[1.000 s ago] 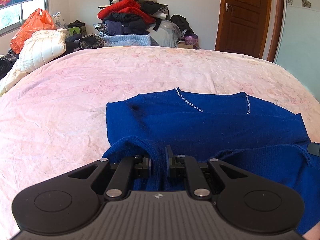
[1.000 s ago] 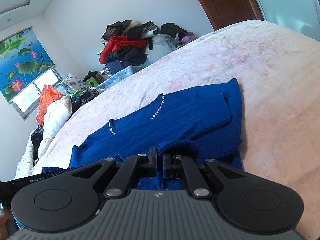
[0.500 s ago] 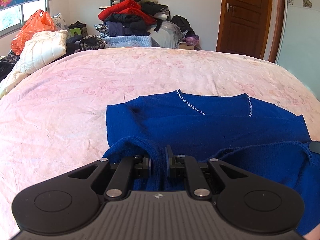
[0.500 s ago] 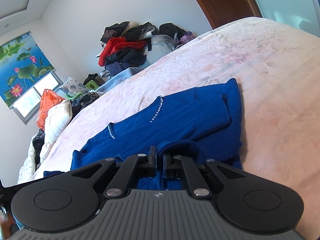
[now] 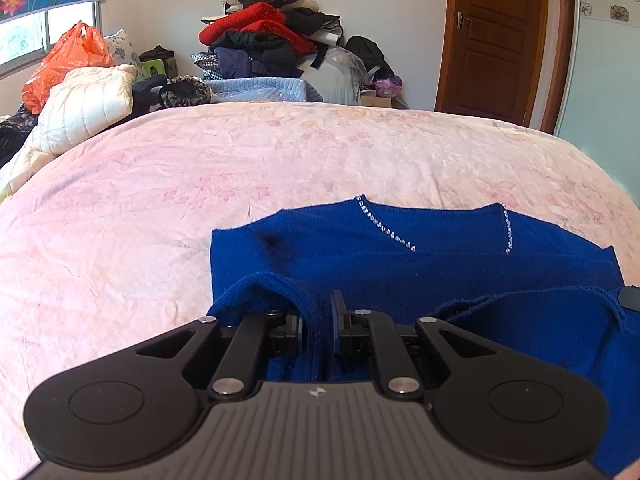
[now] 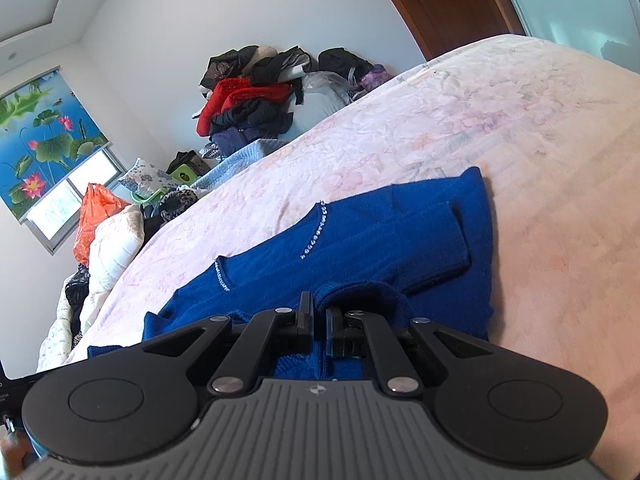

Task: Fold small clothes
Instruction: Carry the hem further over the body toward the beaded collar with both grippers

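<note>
I see a blue sweater (image 5: pixel 400 268) lying on a pink bedspread (image 5: pixel 200 184). The sweater is on the near part of the bed, close to me. It has a line of little shiny stones (image 5: pixel 386 230) along its neck.

My left gripper (image 5: pixel 318 320) pinches a thick fold of the blue sweater. The two fingers are close together with the blue cloth squeezed between them. The fold rises up in a hump just past the fingers. The rest of the sweater lies flat beyond it.

My right gripper (image 6: pixel 318 322) also pinches a fold of the same blue sweater (image 6: pixel 360 240). Its fingers are close together too, with blue cloth in the thin gap. In the right wrist view, one sleeve (image 6: pixel 432 248) is folded across the body of the sweater. The pink bedspread (image 6: pixel 500 140) shows on the right side of it.

At the far side of the bed there is a big pile of clothes (image 5: pixel 272 40) against the wall, with red and black things on top. An orange bag (image 5: pixel 66 60) and a white puffy coat (image 5: pixel 88 108) sit to the left, near the window. A brown door (image 5: pixel 496 36) stands on the right.
</note>
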{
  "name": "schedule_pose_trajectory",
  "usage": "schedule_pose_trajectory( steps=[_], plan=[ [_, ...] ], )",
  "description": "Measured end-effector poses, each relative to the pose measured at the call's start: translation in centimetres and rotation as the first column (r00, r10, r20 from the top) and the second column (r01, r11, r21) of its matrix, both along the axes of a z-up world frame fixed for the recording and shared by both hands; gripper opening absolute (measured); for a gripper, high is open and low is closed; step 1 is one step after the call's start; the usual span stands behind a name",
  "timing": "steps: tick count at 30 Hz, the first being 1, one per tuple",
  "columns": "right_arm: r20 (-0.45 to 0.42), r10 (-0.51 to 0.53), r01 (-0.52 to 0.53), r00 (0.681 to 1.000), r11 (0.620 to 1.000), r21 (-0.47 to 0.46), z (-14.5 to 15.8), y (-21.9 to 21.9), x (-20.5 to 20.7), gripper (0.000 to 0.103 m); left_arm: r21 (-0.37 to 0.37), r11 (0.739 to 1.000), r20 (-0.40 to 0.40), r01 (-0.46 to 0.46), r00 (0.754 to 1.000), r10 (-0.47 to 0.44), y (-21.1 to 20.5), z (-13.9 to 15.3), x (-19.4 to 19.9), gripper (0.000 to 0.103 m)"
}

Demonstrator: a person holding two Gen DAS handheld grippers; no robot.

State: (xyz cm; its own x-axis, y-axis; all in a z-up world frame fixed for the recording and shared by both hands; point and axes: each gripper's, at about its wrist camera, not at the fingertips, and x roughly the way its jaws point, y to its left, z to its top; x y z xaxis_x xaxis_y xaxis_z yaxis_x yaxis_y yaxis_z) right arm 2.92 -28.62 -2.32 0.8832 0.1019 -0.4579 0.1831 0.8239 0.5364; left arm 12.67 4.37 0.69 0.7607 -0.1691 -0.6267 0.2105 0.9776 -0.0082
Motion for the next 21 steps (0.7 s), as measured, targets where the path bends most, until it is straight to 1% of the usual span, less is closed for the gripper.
schedule_pose_trajectory(
  steps=[9,21],
  plan=[
    [0.010,-0.007,0.007,1.000,1.000,-0.005,0.6,-0.8,2.5,0.010,0.025,1.000,0.035,0.004,0.999,-0.005,-1.1,0.9,2.4,0.012],
    [0.018,-0.021,0.021,1.000,1.000,-0.013,1.3,-2.3,6.7,0.010,0.049,0.999,0.032,0.004,0.999,-0.005,-2.7,1.0,6.8,0.012]
  ],
)
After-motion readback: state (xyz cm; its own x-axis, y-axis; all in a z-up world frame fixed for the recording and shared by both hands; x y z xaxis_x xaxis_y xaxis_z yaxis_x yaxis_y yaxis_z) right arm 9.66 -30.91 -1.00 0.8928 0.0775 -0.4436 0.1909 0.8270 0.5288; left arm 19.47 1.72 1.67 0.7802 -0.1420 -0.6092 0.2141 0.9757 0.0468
